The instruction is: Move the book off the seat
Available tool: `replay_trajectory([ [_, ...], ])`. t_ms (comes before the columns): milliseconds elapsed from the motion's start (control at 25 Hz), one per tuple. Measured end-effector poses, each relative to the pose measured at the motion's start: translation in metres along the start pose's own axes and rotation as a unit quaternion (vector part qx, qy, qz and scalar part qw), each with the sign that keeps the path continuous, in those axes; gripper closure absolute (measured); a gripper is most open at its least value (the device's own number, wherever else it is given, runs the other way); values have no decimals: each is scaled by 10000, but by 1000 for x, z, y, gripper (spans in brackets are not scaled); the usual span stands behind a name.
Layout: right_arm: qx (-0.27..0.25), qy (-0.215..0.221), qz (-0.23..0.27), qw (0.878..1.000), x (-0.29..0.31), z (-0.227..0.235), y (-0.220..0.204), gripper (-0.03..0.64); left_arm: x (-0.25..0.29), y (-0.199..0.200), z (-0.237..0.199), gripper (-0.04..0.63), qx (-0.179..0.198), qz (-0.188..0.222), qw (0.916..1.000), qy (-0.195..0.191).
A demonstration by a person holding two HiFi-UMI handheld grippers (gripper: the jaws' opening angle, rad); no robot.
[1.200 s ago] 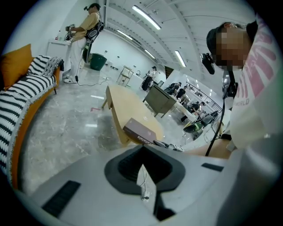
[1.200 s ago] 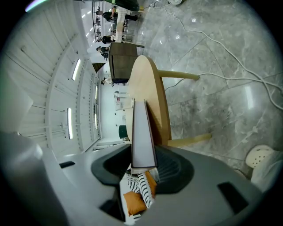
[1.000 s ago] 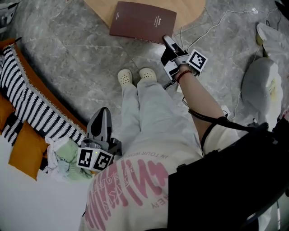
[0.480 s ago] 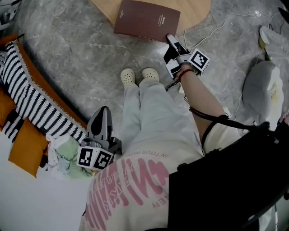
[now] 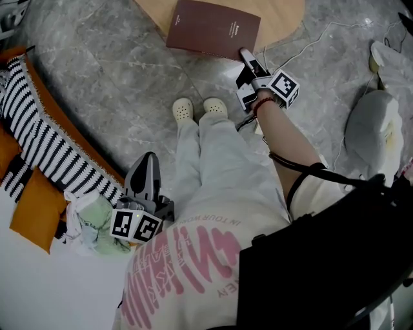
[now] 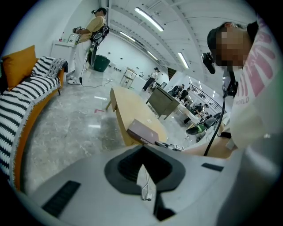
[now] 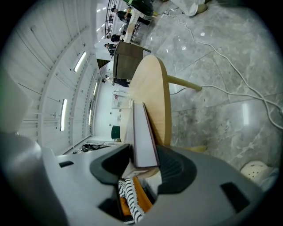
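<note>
A maroon book (image 5: pixel 213 29) lies flat on a round pale wooden table (image 5: pixel 284 13) at the top of the head view. My right gripper (image 5: pixel 245 57) reaches its near right corner. In the right gripper view the book's edge (image 7: pixel 143 137) stands between the jaws, which are opening, with a thin gap beside one pad. My left gripper (image 5: pixel 147 169) hangs low by my left hip, shut, with nothing in it. From the left gripper view the book (image 6: pixel 142 131) shows on the table's edge (image 6: pixel 128 106).
A sofa with a black-and-white striped throw (image 5: pixel 39 142) and orange cushions runs along the left. A pale green cloth (image 5: pixel 97 219) lies beside it. White cables (image 5: pixel 310 35) cross the grey stone floor. A grey and white bag (image 5: pixel 374 129) sits at the right. My cream clogs (image 5: pixel 200 108) stand near the table.
The right gripper has stayed at the book's near corner while the view slid slightly. The left gripper has not moved.
</note>
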State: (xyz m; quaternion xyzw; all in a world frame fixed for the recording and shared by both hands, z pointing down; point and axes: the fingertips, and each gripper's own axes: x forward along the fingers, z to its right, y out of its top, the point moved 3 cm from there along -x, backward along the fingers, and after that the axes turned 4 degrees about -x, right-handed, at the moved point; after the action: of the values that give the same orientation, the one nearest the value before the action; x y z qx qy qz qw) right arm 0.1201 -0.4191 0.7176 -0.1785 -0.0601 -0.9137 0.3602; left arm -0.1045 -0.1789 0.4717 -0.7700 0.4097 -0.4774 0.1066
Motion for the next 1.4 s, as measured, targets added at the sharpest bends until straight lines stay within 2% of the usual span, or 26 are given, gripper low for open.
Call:
replay_trajectory([
  [400,-503,-496,86,9975,5,3,7,414,3,8,-12,588,-67,12,10000,-26],
  [600,-647,-580,91,9962,3,3,7,411,-1,5,-17,588,-211,33,9998,22],
  [960,-1120,-863,76,9899,2,4,7,399,-4,5,-18,588,-256,157,9995,35],
  [1040,-1318,-1075,14,9854,2,6,8,394,-4,5,-19,588,-285,186,9994,46],
  [1120,-1783,-1438,-146,9733,1,11,9,393,-4,4,-19,588,-305,178,9994,54],
  [1200,-2158,-1622,-274,9625,0,11,9,393,-3,4,-18,588,-311,182,9993,39],
  [1400,-2404,-1787,-347,9535,1,8,11,393,-7,3,-17,588,-305,278,9991,47],
])
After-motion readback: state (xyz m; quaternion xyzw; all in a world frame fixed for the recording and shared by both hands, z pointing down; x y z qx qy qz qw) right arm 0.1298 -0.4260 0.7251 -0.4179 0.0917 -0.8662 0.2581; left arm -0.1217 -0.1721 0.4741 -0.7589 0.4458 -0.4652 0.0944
